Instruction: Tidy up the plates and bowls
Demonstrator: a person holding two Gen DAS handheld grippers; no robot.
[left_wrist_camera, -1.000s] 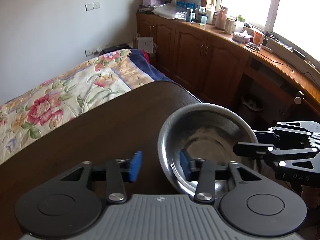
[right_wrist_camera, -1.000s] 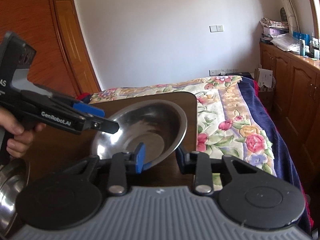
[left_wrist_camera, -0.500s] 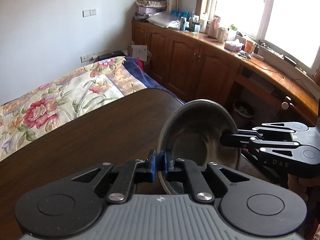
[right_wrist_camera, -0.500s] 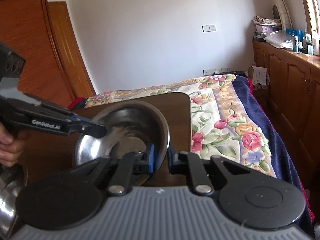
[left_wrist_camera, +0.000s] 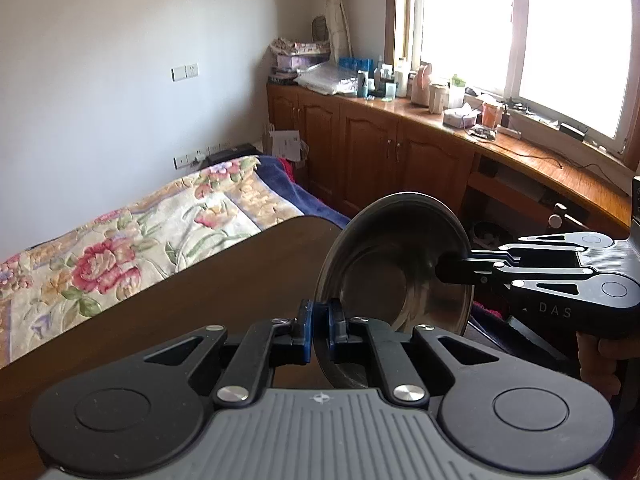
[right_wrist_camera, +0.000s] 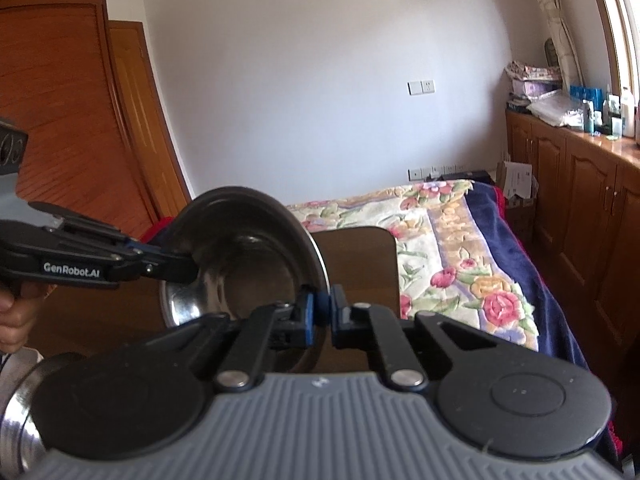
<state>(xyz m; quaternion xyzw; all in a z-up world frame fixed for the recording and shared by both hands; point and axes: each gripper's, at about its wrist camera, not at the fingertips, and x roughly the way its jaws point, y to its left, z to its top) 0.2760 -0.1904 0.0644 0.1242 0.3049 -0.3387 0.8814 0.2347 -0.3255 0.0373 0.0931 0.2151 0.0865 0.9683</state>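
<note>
A: Left claw (left_wrist_camera: 319, 332) is clamped tight on the rim of the steel bowl (left_wrist_camera: 390, 264), blue pads nipping the edge at the bowl's seven o'clock. Nothing else between them.

B: And the right claw (right_wrist_camera: 320, 314) is pinched shut on the same bowl at about three o'clock on its rim. Two grips, one bowl, tipped up on edge and, by the look of it, clear of the dark worktop (left_wrist_camera: 208, 300).

A: So how do you carry this well? I'd say keep both hands travelling together. A thin rim under small pads could swivel if one side leads.

B: Agreed, and level it out before setting it down, likely onto that other steel piece (right_wrist_camera: 18, 416) at eight o'clock in the right view.

A: That one's cut off by the frame and the claw body; bowl or plate, I can't tell.

B: The bowl's bottom edge hides behind the claw bodies too, so any gap under it is unseen. The person shows only as a hand (right_wrist_camera: 14, 316) at the edge.
</note>
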